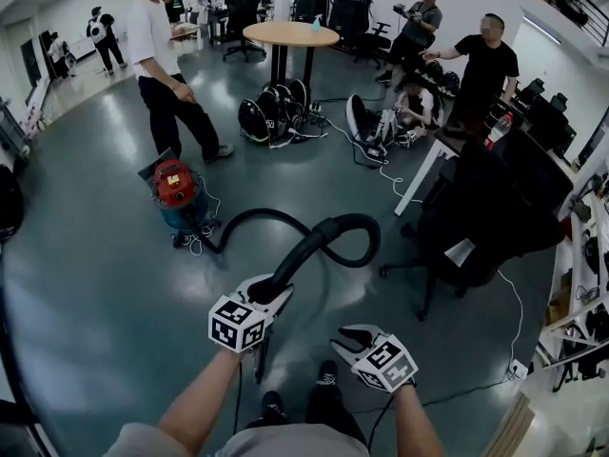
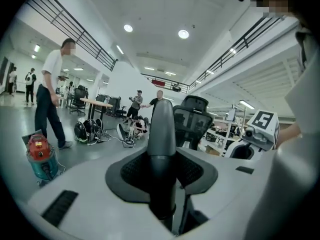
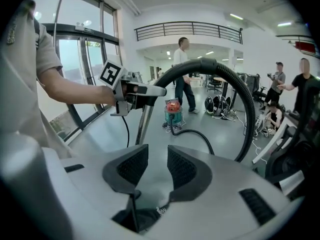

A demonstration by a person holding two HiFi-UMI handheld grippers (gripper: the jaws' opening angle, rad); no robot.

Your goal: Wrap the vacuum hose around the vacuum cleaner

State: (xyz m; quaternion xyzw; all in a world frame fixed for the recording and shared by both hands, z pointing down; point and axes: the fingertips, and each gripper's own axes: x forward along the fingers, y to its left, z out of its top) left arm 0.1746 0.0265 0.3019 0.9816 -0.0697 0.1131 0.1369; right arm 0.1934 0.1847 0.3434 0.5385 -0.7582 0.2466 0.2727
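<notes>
Left claw (image 1: 269, 291): clamped on the hose (image 1: 328, 231) end, which runs up and away from us.
Right claw (image 1: 354, 335): jaws apart, empty.
Vacuum (image 1: 177, 194): on the floor (image 1: 95, 284) ahead-left, nearer our left claw; the hose loops to it.
Views: the right claw view shows a tube (image 3: 141, 121), perhaps the wand, under our left claw.

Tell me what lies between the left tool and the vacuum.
Only the black hose, looping from the left tool across bare floor to the vacuum; the head view shows it.
</notes>
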